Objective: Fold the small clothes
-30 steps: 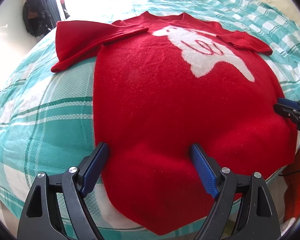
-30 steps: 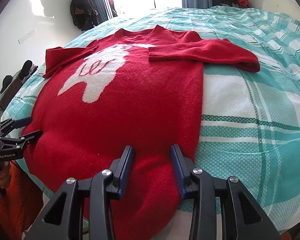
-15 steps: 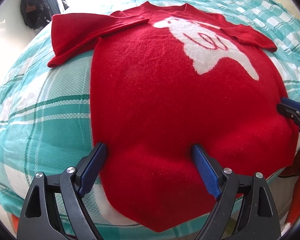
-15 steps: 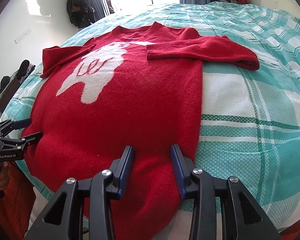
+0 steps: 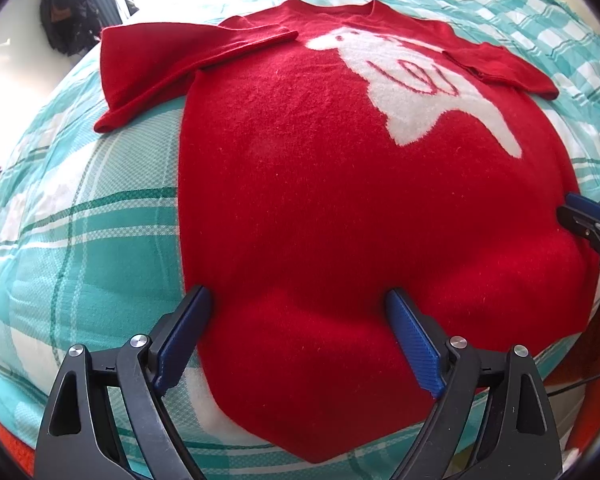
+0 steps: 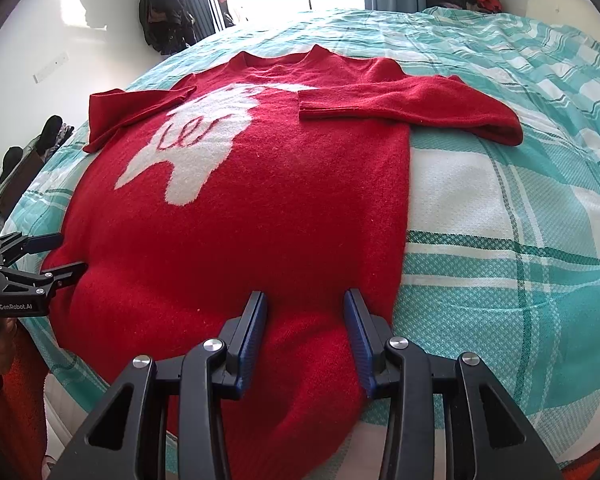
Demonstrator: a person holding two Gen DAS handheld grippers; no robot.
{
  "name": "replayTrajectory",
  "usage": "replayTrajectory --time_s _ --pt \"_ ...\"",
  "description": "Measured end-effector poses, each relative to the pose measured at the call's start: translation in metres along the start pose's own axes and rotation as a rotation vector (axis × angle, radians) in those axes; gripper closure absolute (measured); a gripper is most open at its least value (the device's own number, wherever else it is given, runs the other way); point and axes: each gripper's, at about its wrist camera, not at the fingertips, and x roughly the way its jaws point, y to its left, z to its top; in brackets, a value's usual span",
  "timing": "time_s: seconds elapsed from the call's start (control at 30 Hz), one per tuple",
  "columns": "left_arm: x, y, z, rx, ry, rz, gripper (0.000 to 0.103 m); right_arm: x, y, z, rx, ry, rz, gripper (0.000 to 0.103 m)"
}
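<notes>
Flat on the checked teal bedspread (image 6: 500, 240) lies one red sweater (image 5: 320, 200), both sleeves folded inward. Two grippers sit at its hem: the left gripper (image 5: 300, 300), jaws just widened, straddles the fabric unpressed; the right gripper (image 6: 305, 300) stands part-spread over it.

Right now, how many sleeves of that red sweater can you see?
2. One sleeve lies folded across the chest on the red sweater's right side in the right wrist view; the other is folded inward at its left. None appears hidden.

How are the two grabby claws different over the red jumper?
The left gripper has its jaws spread wide, reaching from the red jumper's side edge inward; the right gripper holds its jaws much narrower. The left one's jaws have just been opening, with jumper fabric between them. Both point down at the jumper's hem, and both have blue pads.
</notes>
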Motion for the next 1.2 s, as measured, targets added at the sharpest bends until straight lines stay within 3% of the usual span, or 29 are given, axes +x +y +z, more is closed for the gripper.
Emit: replayTrajectory --time_s 0.33,0.53,0.57,0.63,0.67,0.73,0.8,0.93,1.03,1.07,1.1,1.13,1.2 --pt "0.0 -0.001 -0.003 -0.001 -0.024 -0.003 0.01 0.0 0.007 -0.006 -0.03 -0.034 -0.048 0.062" --pt "-0.026 0.004 -0.017 -0.056 -0.131 -0.014 0.01 -0.01 0.009 0.007 -0.01 0.007 -0.063 0.061" --pt "-0.039 0.007 -0.023 -0.087 -0.174 -0.041 0.01 -0.018 0.01 0.013 0.002 0.012 -0.066 0.058" --pt "-0.061 0.013 -0.036 -0.115 -0.264 -0.093 0.009 -0.04 0.014 0.028 0.002 -0.058 -0.07 0.027" --pt "-0.069 0.016 -0.039 -0.121 -0.294 -0.081 0.008 -0.049 0.017 0.037 -0.026 -0.103 -0.085 0.021" --pt "-0.075 0.024 -0.041 -0.158 -0.323 -0.051 0.008 -0.048 0.025 0.059 -0.14 -0.129 -0.124 0.017" --pt "-0.074 0.037 -0.038 -0.229 -0.329 -0.066 0.008 -0.025 0.031 0.081 -0.265 -0.09 -0.16 0.018" --pt "-0.063 0.059 -0.039 -0.347 -0.286 -0.048 0.008 0.04 0.037 0.113 -0.482 0.007 -0.258 0.035" --pt "-0.057 0.07 -0.046 -0.394 -0.254 -0.027 0.008 0.078 0.036 0.127 -0.603 0.035 -0.319 0.04" --pt "-0.055 0.073 -0.048 -0.409 -0.241 -0.023 0.008 0.082 0.034 0.131 -0.601 0.037 -0.302 0.051" --pt "-0.054 0.076 -0.05 -0.426 -0.232 -0.02 0.008 0.085 0.028 0.138 -0.564 0.053 -0.26 0.092" --pt "-0.054 0.08 -0.052 -0.442 -0.229 -0.017 0.008 0.084 0.021 0.146 -0.512 0.069 -0.251 0.096" --pt "-0.054 0.084 -0.056 -0.465 -0.228 -0.012 0.008 0.058 -0.004 0.16 -0.378 -0.025 -0.212 0.096"
